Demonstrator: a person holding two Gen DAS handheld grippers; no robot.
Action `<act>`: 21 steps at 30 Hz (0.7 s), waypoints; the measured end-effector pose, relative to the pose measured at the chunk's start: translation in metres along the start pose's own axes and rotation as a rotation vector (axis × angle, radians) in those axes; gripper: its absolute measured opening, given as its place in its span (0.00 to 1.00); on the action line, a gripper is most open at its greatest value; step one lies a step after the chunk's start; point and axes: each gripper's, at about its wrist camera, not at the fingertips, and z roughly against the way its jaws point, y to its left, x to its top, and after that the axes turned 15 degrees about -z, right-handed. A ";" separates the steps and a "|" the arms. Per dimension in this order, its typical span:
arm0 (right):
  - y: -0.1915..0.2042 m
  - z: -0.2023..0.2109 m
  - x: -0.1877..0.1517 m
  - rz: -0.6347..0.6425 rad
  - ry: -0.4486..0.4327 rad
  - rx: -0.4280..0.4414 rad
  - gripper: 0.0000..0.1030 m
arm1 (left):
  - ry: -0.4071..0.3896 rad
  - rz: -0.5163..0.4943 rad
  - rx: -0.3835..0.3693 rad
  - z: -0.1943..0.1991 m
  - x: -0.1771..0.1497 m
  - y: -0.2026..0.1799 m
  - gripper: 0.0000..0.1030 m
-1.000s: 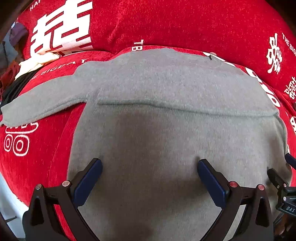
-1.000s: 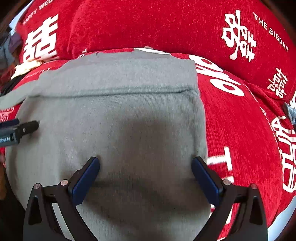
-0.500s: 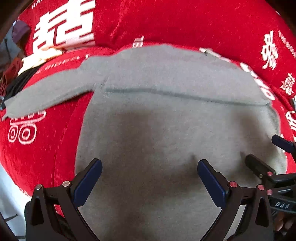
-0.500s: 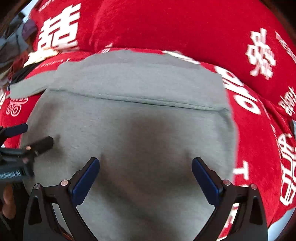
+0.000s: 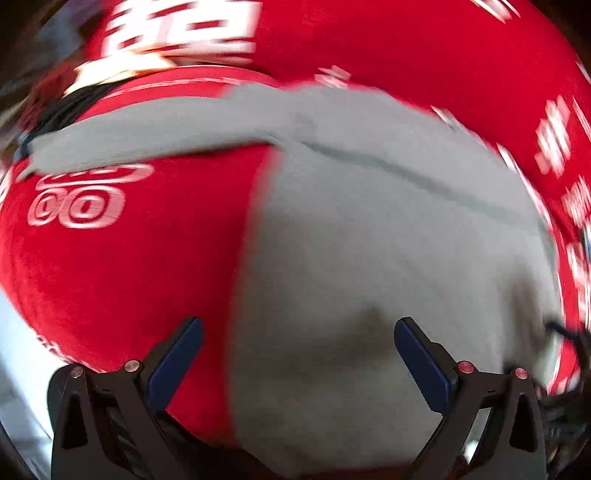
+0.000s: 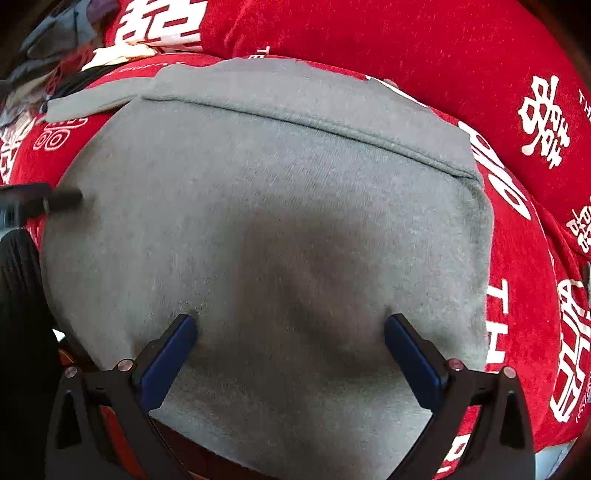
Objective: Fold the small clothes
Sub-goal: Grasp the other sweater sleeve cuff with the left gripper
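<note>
A red velvety cover (image 6: 424,51) with white print lies over a cushioned surface and the cushion behind it. Nearest, the right gripper (image 6: 290,338) hovers low over the grey sweater (image 6: 258,206), jaws wide, blue pads just above the knit. The left gripper (image 5: 297,341) is also spread wide, straddling the sweater's left edge; its view is motion-blurred. Readable print includes "TH" beside the sweater's right edge; the rest is Chinese characters. The sweater lies flat on the cover, partly folded with a horizontal ridge across it, one sleeve (image 6: 92,101) stretched leftward. Loose clothes (image 6: 59,33) sit far left.
</note>
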 end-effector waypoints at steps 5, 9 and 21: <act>0.009 0.002 0.047 -0.082 -0.083 -0.024 0.99 | -0.036 0.249 0.090 -0.003 0.027 0.097 1.00; 0.022 0.001 0.066 -0.127 -0.090 0.009 0.99 | -0.065 0.487 0.179 -0.010 0.037 0.194 1.00; 0.053 -0.027 0.071 -0.034 -0.032 -0.059 0.99 | -0.144 0.607 0.327 -0.039 0.065 0.306 0.82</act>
